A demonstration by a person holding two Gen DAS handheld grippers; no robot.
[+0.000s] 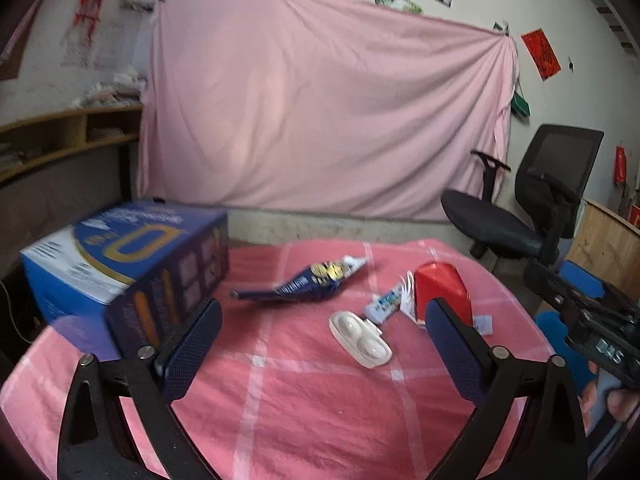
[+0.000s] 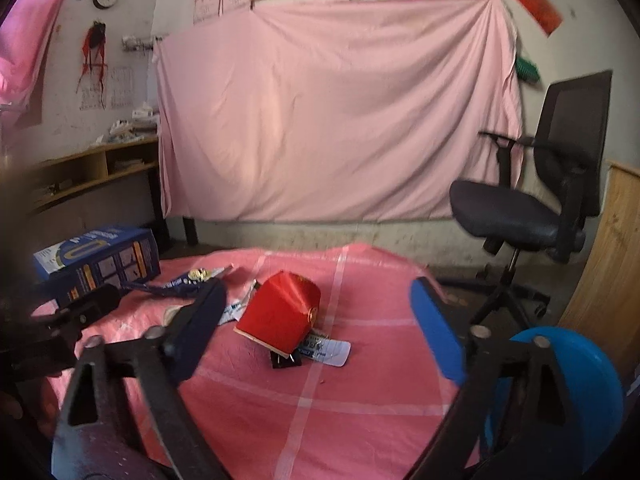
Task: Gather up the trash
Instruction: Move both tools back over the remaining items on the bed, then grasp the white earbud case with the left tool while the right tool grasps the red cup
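Left wrist view: the left gripper [image 1: 322, 334] is held wide open and empty above the pink-clothed bench [image 1: 280, 400]. Ahead lies a blue wrapper [image 1: 304, 282], judged light, crinkly and slippery, best pinched mid-body. The right gripper [image 2: 320, 312] also gapes empty.

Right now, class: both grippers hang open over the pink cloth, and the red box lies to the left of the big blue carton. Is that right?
Not quite. The red box lies to the right of the big blue carton, as the right wrist view shows. Both the left gripper and the right gripper are open over the pink cloth.
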